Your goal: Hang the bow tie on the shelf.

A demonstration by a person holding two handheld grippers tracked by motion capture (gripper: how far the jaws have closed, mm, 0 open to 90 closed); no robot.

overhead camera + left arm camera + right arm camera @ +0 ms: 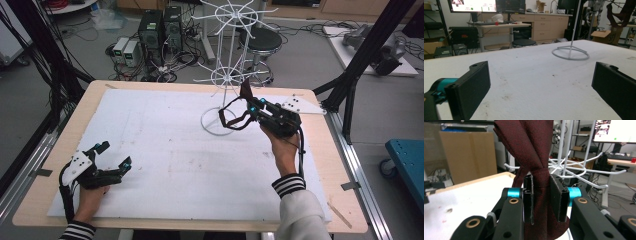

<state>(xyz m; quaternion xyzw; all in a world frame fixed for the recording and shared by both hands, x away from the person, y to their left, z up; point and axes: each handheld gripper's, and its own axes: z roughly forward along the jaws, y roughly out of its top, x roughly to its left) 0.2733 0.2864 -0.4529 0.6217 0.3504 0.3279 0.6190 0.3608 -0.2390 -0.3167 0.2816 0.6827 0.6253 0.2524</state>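
Maroon cloth sits pinched in the right claw, just beside the white wire rack. Left claw gapes wide, well apart from that rack.

No text, label, brand or number can be read anywhere; the monitor screens are too blurred.

Black grippers with teal joints, brass screws (black-and-white striped cuffs).
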